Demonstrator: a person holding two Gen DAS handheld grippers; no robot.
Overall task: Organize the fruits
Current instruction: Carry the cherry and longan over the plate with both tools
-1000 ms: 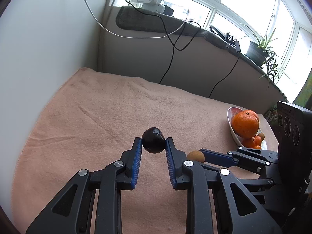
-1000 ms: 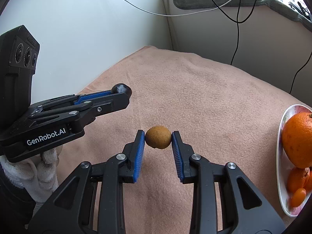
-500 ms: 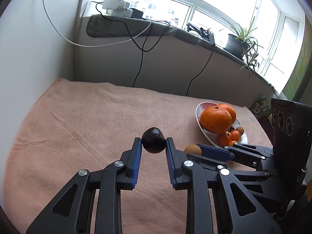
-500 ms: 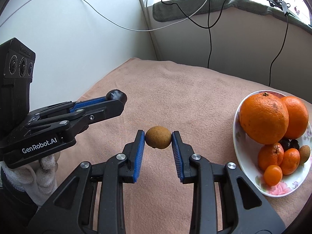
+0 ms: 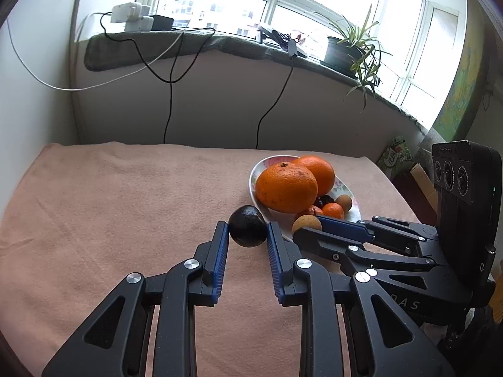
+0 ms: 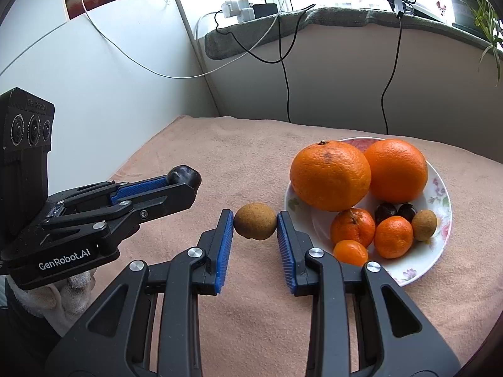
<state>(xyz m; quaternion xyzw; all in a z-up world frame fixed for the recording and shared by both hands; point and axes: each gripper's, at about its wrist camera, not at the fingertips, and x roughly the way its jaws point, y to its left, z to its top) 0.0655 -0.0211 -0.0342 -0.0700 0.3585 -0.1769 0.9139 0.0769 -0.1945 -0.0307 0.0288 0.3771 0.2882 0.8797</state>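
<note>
Gripped between the blue pads of the left gripper [image 5: 247, 235], a dark, near-black fruit [image 5: 247, 226], possibly a small avocado though the view is too coarse to be sure, hangs above the pink towel [image 5: 125, 207] just beside the near rim of the flowered plate [image 6: 440, 194]. Alongside it, the right gripper [image 6: 255, 226] pinches a round brown fruit [image 6: 255, 225] just left of the same plate, which holds two large oranges [image 6: 330, 176], three small tangerines [image 6: 393, 236], two dark fruits [image 6: 386, 212] and another brown one [image 6: 424, 224].
</note>
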